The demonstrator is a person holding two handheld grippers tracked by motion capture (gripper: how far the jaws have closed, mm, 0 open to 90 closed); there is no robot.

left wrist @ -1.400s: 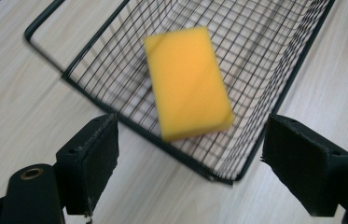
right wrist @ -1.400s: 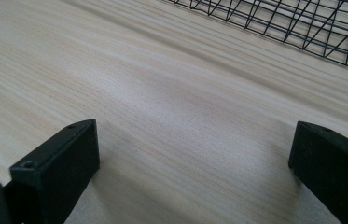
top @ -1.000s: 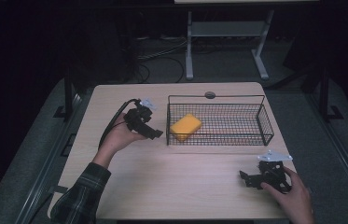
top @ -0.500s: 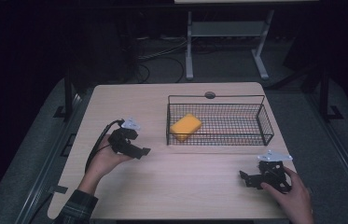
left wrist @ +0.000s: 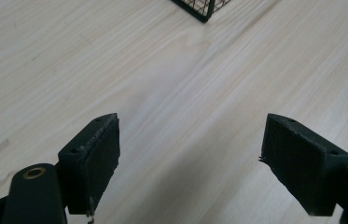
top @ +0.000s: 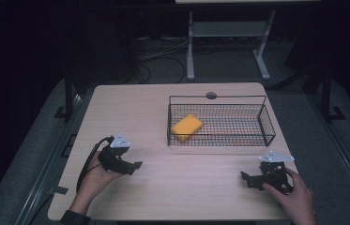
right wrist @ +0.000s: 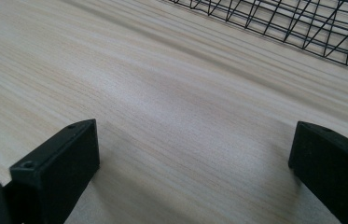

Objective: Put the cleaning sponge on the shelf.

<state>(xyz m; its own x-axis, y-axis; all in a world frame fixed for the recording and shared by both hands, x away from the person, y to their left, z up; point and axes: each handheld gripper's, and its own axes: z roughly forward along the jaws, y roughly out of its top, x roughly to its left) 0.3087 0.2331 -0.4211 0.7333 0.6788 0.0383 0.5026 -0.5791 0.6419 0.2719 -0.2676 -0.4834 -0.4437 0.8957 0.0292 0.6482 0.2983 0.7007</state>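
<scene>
On the table (top: 163,112) the wire basket (top: 266,129) already held the yellow sponge (top: 186,127). The left gripper (top: 135,166) and right gripper (top: 245,178) rested near the front edge, jaws apart and empty; the job looked finished.

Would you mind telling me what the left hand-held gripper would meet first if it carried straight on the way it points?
Probably bare table: the open left hand-held gripper aims beside the wire basket, whose corner lies ahead; depth is hard to judge.
</scene>
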